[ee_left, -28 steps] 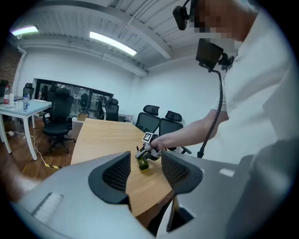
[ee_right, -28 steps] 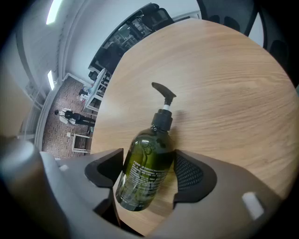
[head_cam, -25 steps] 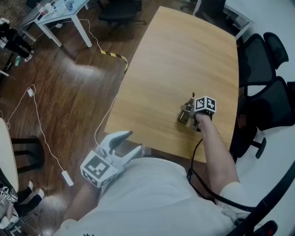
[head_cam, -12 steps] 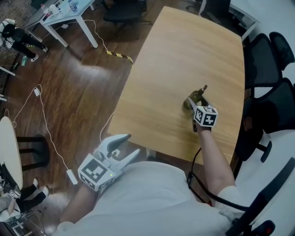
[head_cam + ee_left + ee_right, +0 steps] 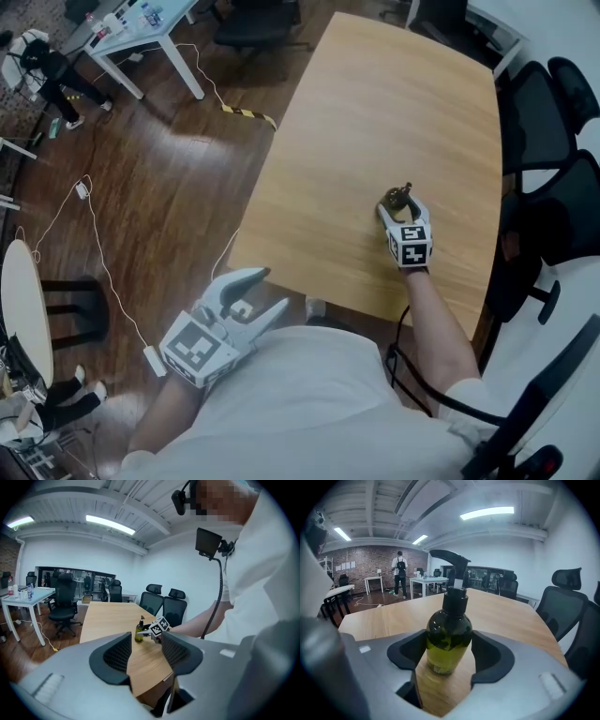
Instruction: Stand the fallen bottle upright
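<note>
A dark green pump bottle stands upright on the wooden table, near its front right part. My right gripper is shut on the bottle's body, one pad on each side. In the right gripper view the bottle fills the gap between the jaws, its base on the wood and its black pump on top. My left gripper hangs open below the table's front edge, by my torso, holding nothing. The left gripper view shows the bottle far off between its open fingers.
Black office chairs line the table's right side. A white side table and loose cables lie on the wooden floor to the left. A person stands far back in the room.
My right gripper has turned with the bottle in it, and the bottle has gone from lying tilted to standing upright. The left gripper has hardly moved.
</note>
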`<state>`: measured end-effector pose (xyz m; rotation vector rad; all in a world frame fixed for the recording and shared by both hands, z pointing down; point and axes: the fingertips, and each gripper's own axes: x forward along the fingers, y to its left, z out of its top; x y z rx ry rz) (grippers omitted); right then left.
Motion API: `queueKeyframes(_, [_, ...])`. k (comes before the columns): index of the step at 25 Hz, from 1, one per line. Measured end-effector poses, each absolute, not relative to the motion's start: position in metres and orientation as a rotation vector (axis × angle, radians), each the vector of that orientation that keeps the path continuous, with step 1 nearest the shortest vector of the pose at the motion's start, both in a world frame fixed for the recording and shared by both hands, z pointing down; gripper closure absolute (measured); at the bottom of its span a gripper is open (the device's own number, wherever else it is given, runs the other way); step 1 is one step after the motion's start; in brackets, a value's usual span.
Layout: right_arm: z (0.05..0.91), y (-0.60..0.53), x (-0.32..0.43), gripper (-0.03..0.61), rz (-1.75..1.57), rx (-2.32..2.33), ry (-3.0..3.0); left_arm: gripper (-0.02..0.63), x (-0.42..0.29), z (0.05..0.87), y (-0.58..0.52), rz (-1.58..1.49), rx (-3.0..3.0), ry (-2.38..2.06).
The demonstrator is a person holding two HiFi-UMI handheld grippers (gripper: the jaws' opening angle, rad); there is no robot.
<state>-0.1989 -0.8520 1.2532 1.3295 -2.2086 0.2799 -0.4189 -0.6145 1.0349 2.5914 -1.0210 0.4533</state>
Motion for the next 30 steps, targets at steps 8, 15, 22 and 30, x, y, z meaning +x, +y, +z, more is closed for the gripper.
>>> queueKeyframes(8, [1.244,-0.840,-0.197,0.238,0.299,1.299,-2.176,0.419,-0.437,1.026,-0.588,0.412,2.643,-1.030])
queueKeyframes(15, [1.190,-0.766,-0.198,0.216,0.335,1.429,-2.243,0.417,-0.462,1.020,-0.540,0.362,2.705,-1.003])
queueKeyframes(22, [1.139,-0.629,-0.235,0.202,0.300,1.507,-2.271,0.417,-0.497,1.021,-0.463,0.306,2.776,-0.901])
queueKeyframes(30, [1.072,-0.462,-0.274,0.195,0.373,1.487,-2.411,0.417,-0.507,1.022,-0.388,0.293,2.801,-0.805])
